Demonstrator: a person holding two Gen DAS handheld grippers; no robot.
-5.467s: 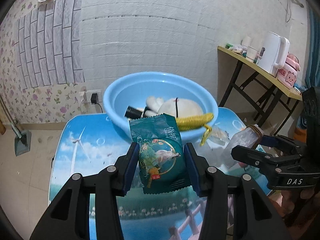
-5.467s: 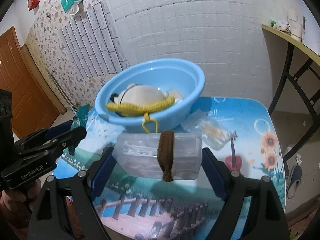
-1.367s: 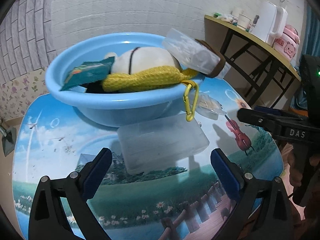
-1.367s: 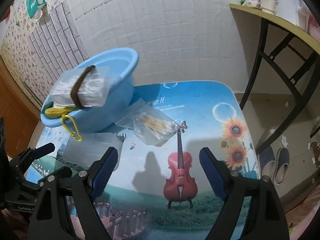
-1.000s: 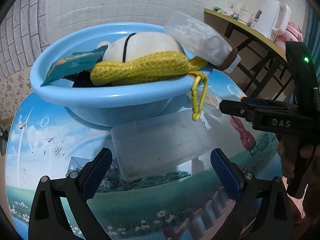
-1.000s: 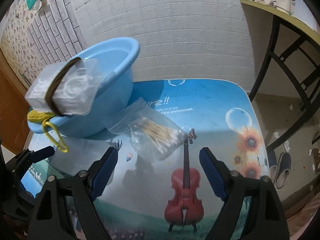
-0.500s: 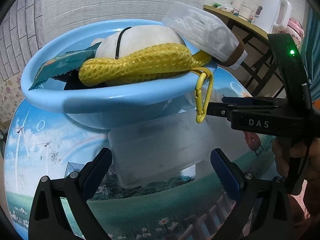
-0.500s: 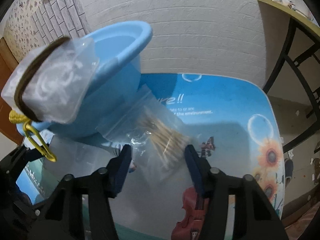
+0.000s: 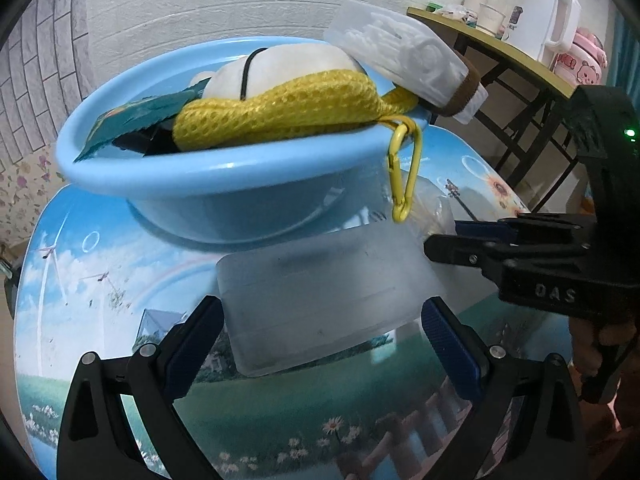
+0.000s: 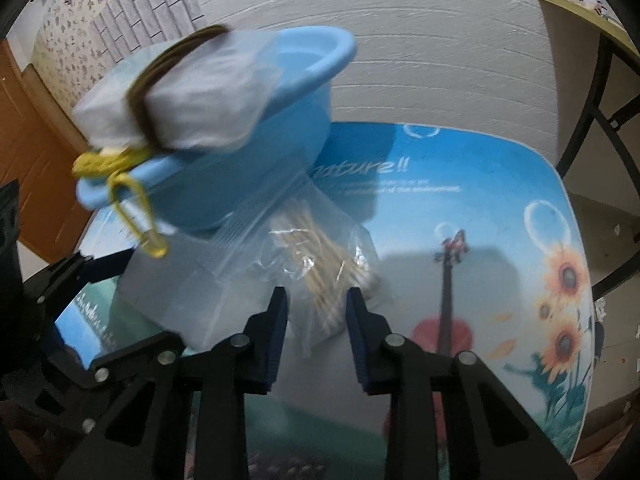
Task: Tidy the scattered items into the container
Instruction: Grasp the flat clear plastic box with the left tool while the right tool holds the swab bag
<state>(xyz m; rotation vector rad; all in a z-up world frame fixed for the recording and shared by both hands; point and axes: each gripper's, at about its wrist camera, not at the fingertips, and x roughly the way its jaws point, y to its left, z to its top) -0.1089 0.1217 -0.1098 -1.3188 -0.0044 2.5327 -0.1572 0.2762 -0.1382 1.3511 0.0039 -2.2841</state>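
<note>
Right gripper at lower centre, jaws just closing on clear zip bag of cotton swabs (pads touching it), left gripper wide around frosted plastic box.

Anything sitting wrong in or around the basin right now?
Yes. The banded clear box lies tilted on the piled basin, one end jutting past the rim, so it may slide off. The yellow carabiner also dangles outside the rim.

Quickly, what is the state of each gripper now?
Left gripper: open, frosted plastic box between its jaws, not pressed.
Right gripper: jaws just closing on the bag of cotton swabs.
</note>
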